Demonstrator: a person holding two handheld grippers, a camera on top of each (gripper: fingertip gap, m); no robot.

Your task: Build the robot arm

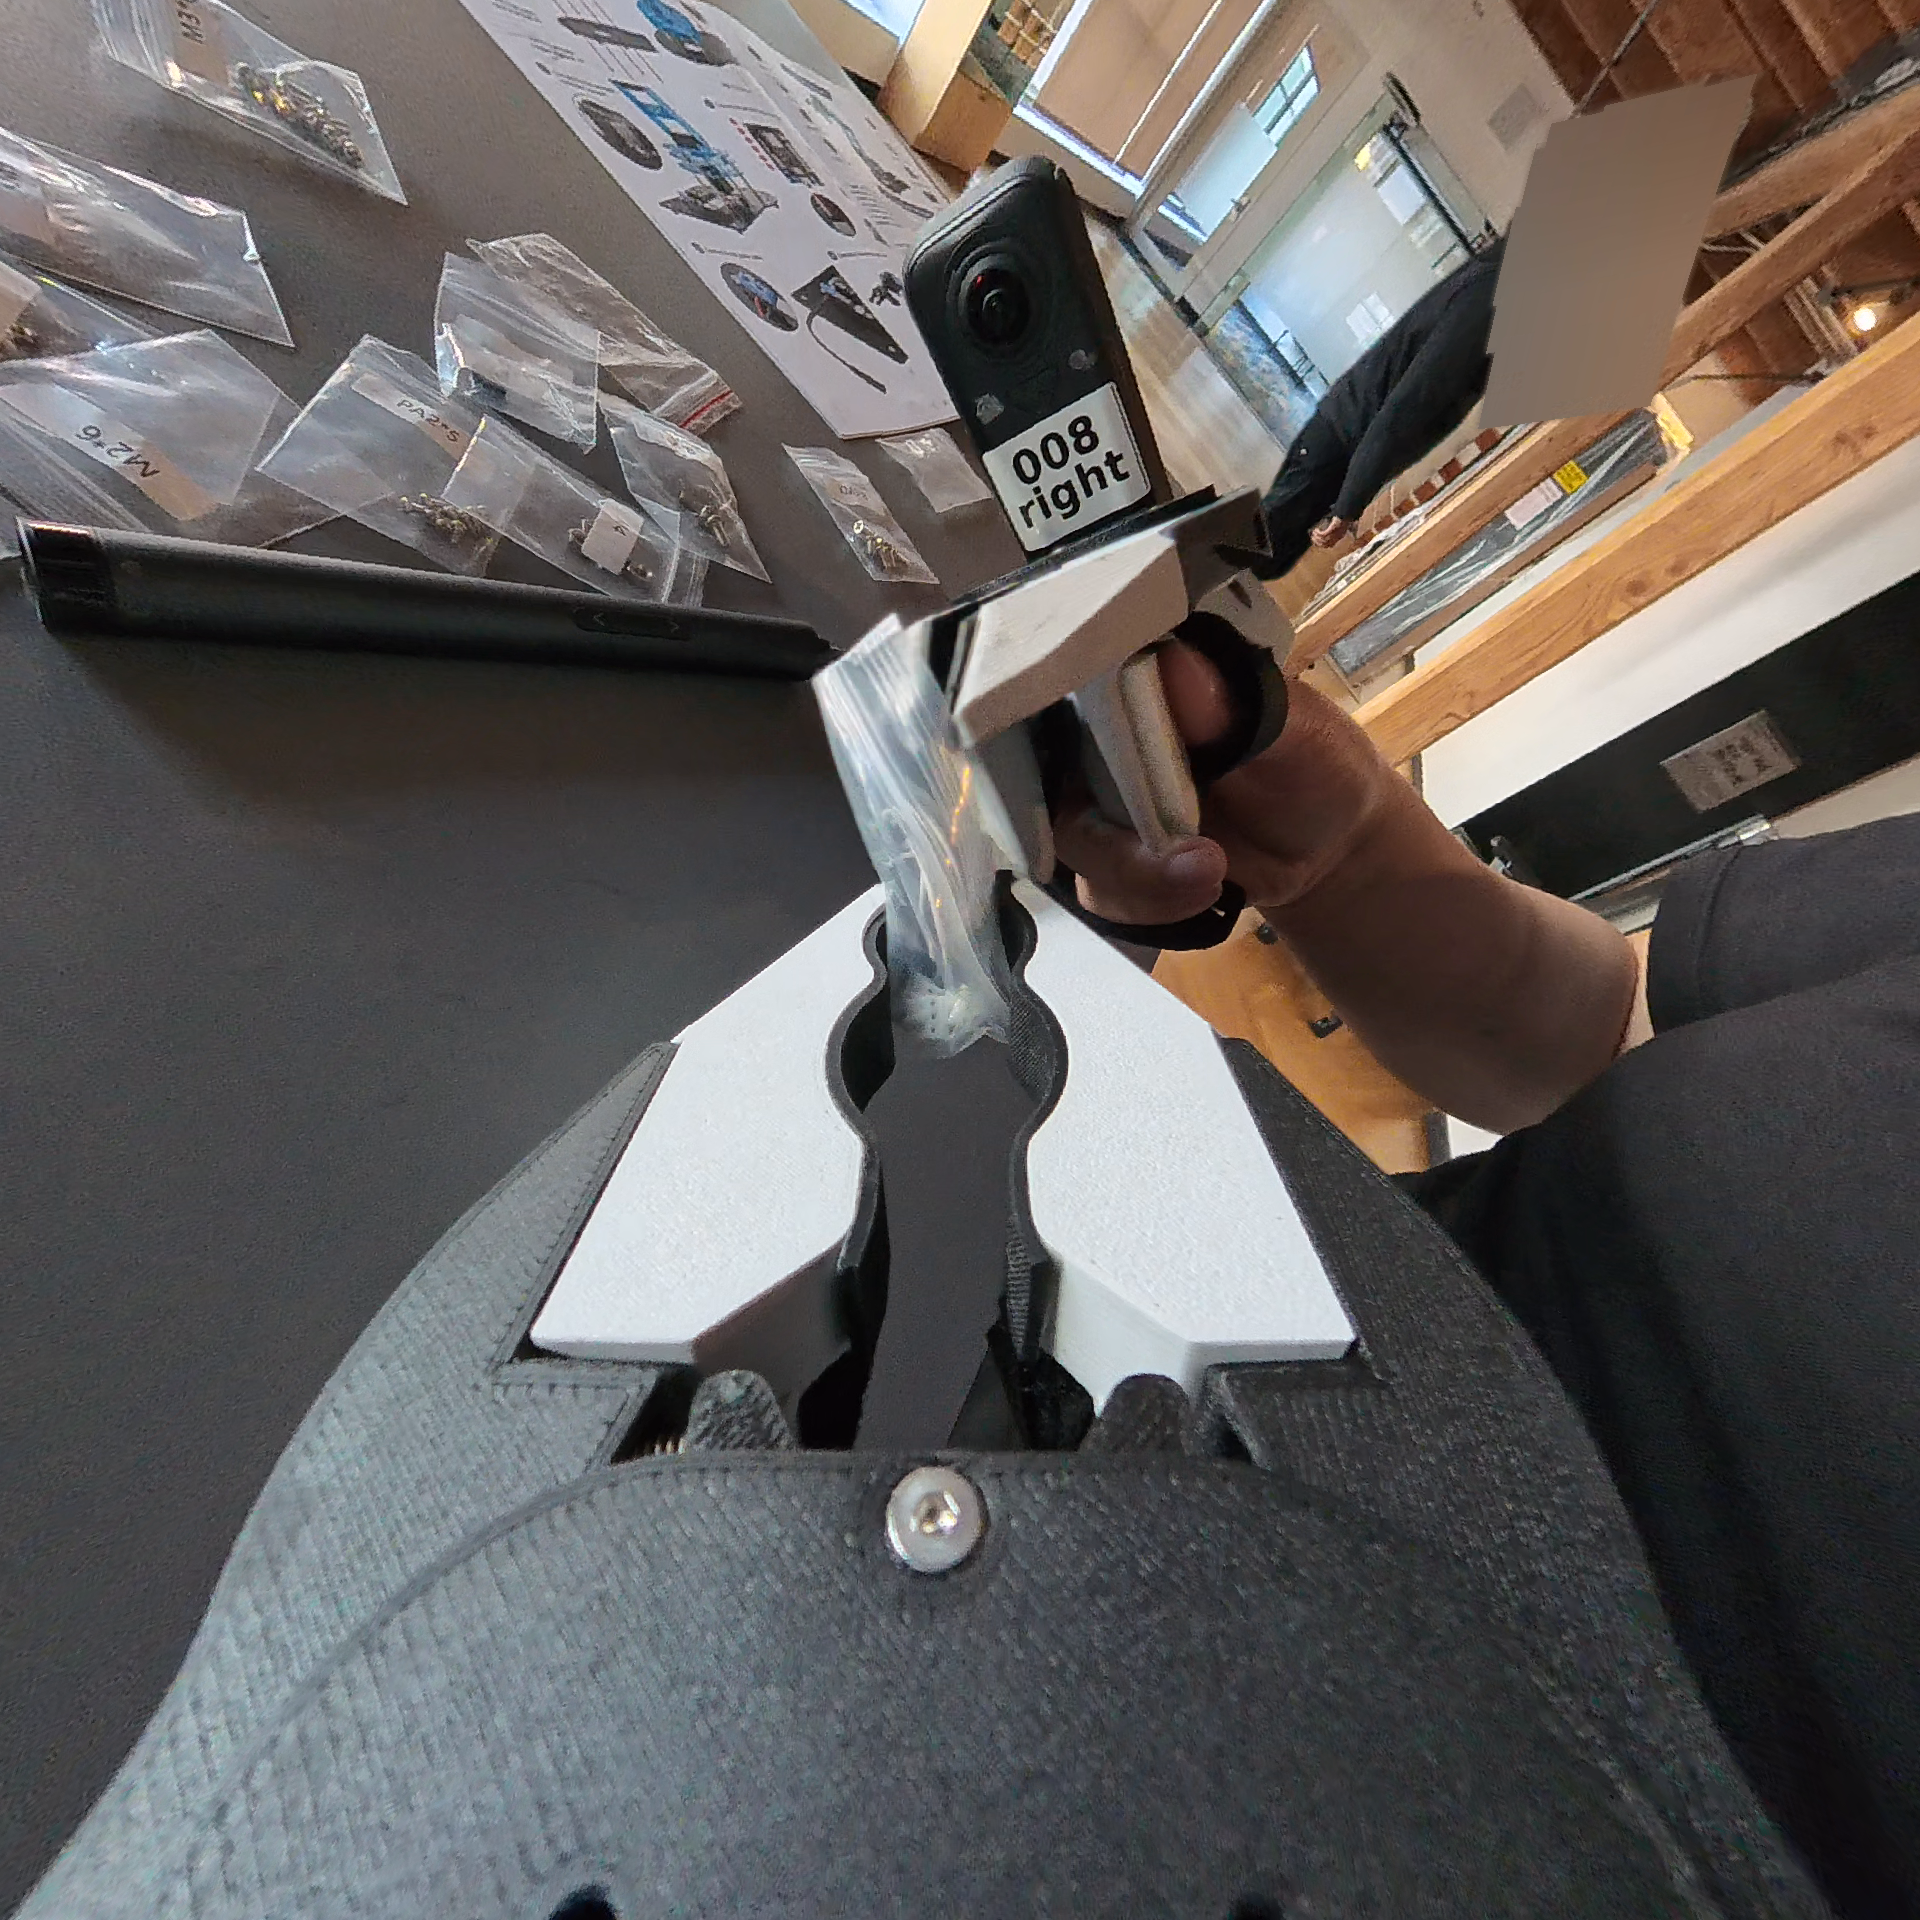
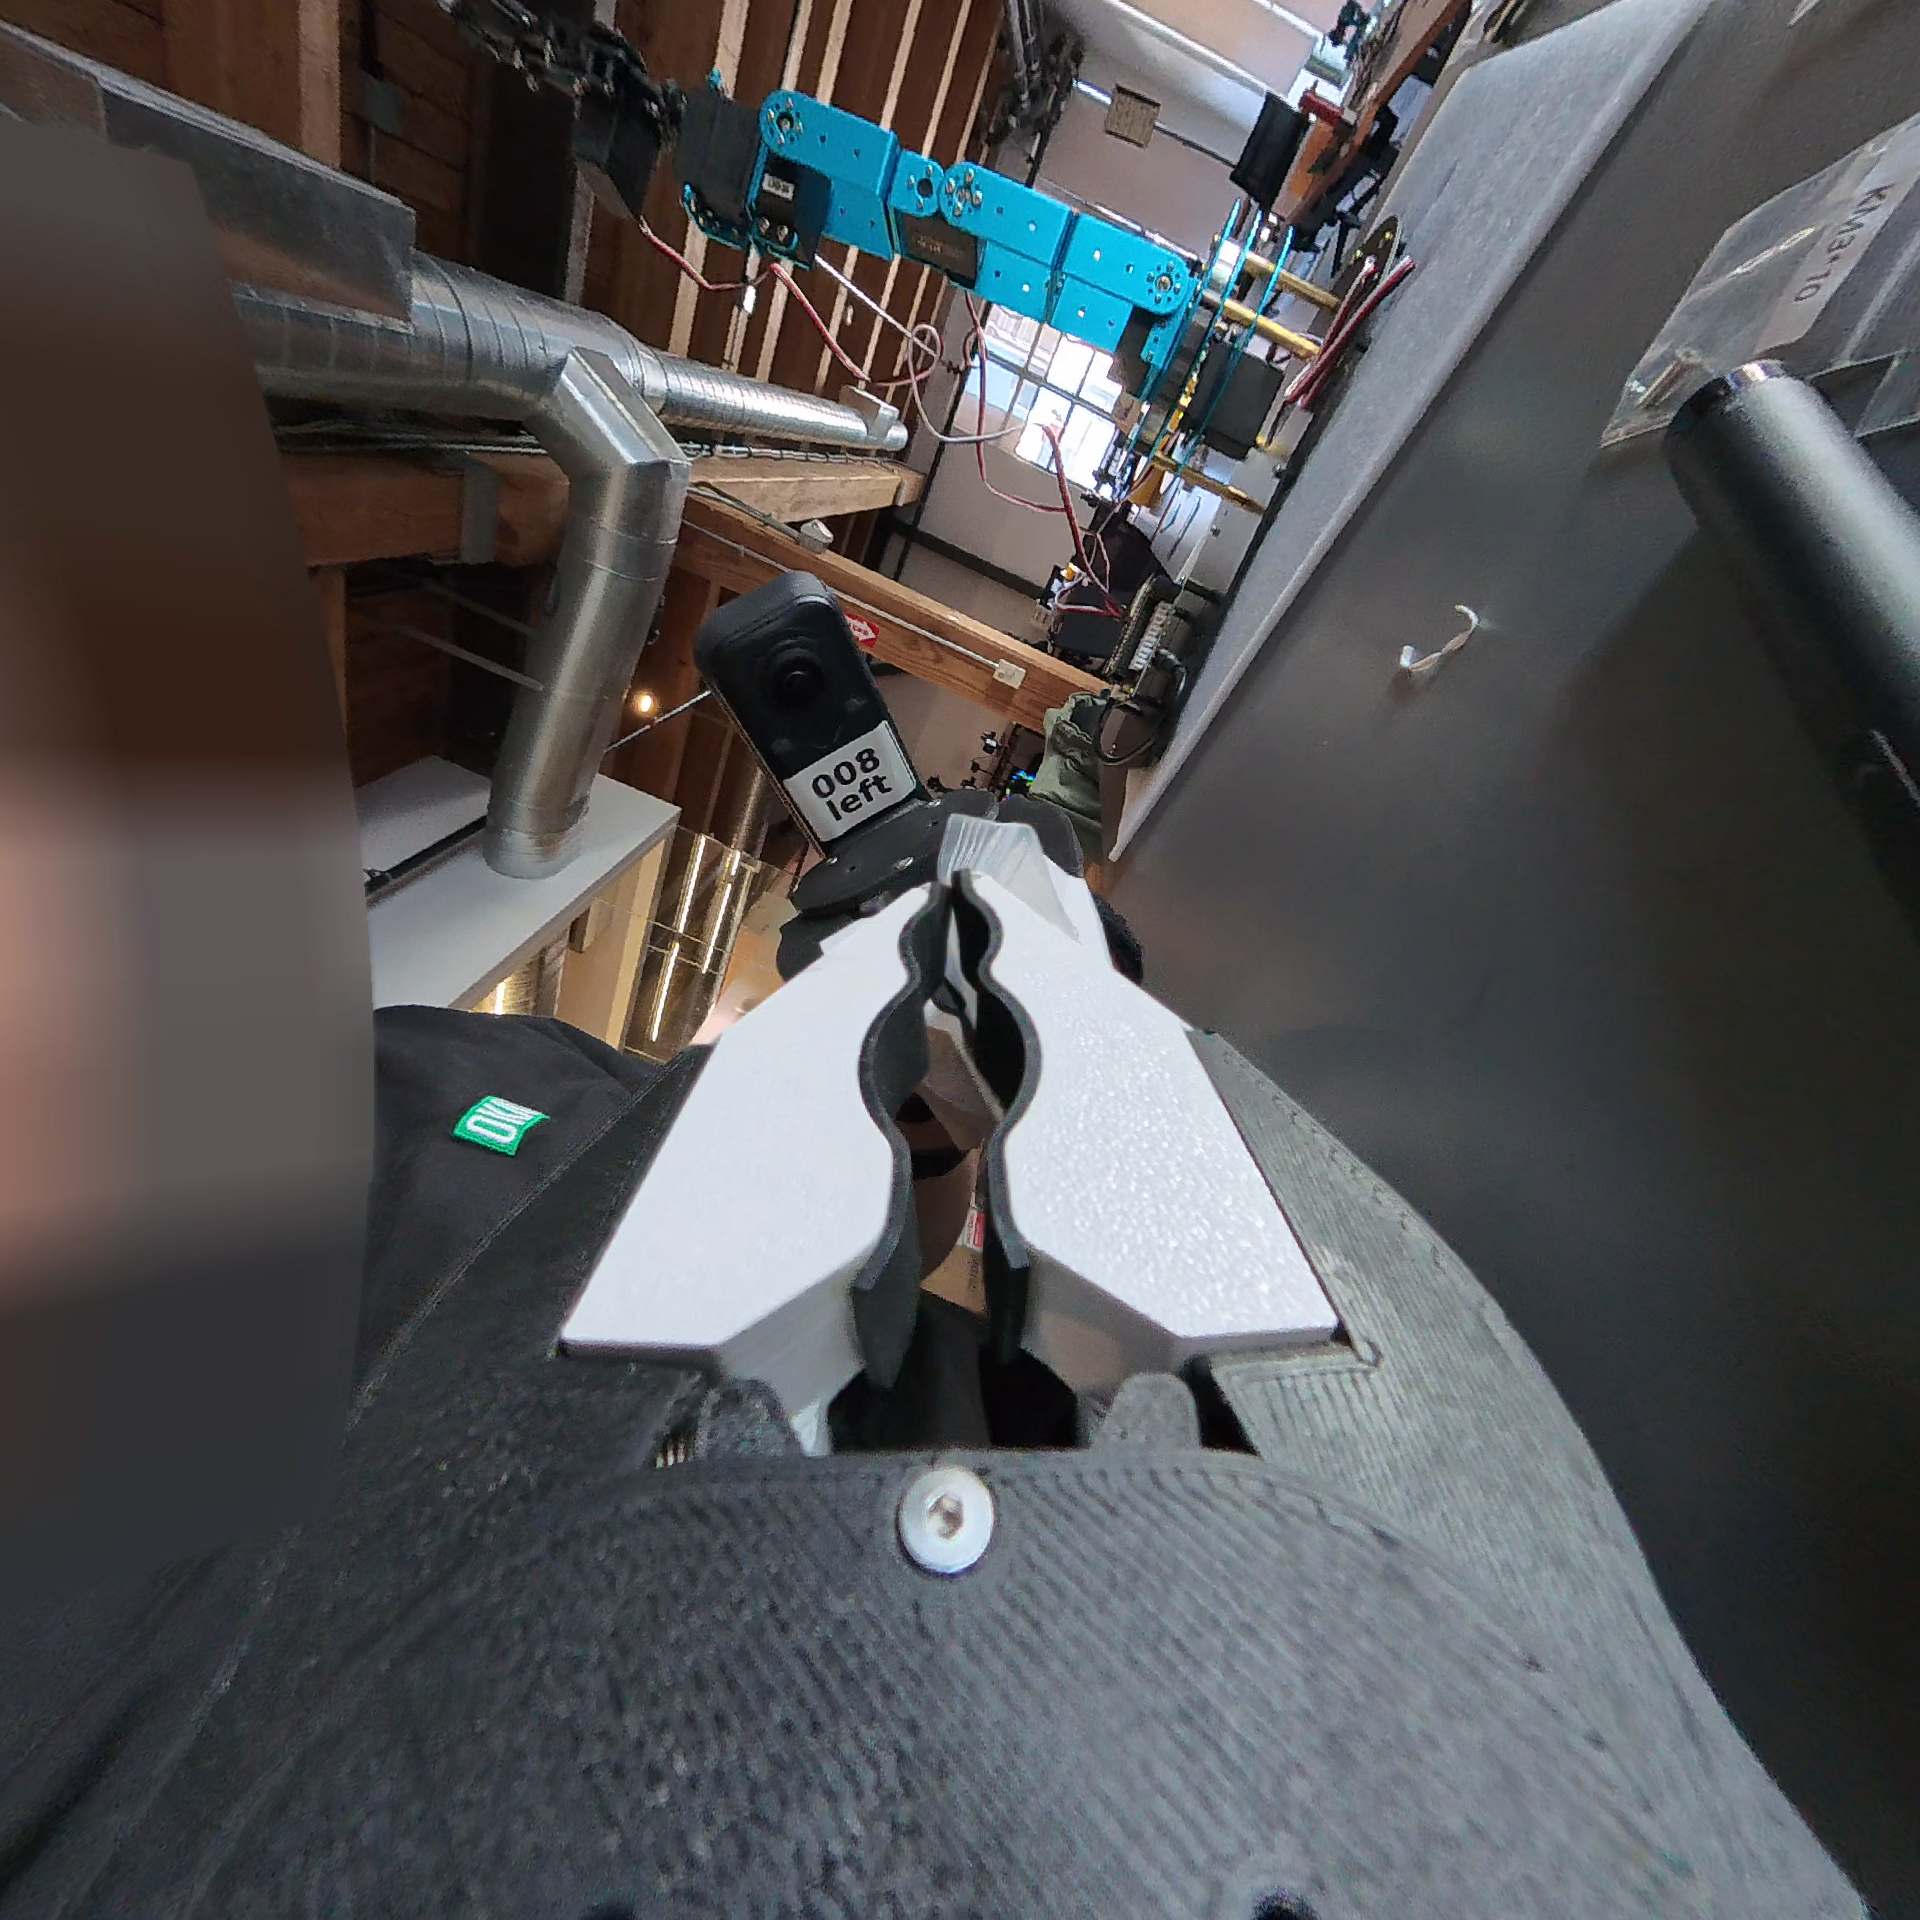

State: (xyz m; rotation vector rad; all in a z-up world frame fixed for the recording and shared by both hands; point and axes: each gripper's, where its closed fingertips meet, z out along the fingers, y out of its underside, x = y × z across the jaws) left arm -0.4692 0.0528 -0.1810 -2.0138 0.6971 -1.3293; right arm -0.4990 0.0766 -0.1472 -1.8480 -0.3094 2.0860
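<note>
The two grippers meet over the table (image 1: pixel 312 935), both clamped on one clear bag (image 1: pixel 914 821), so nothing passes between them: the right gripper (image 1: pixel 940 675) blocks the left gripper (image 1: pixel 951 935) at 12 o'clock. From 7 to 10 o'clock in the left wrist view the dark tabletop lies bare. Beyond it at 10 o'clock a black rod (image 1: pixel 416 613) lies crosswise, with small bags (image 1: pixel 416 457) crowded behind and a sheet (image 1: pixel 748 208) at 12. The person's arm (image 1: pixel 1455 935) and torso fill 2 to 5 o'clock.
</note>
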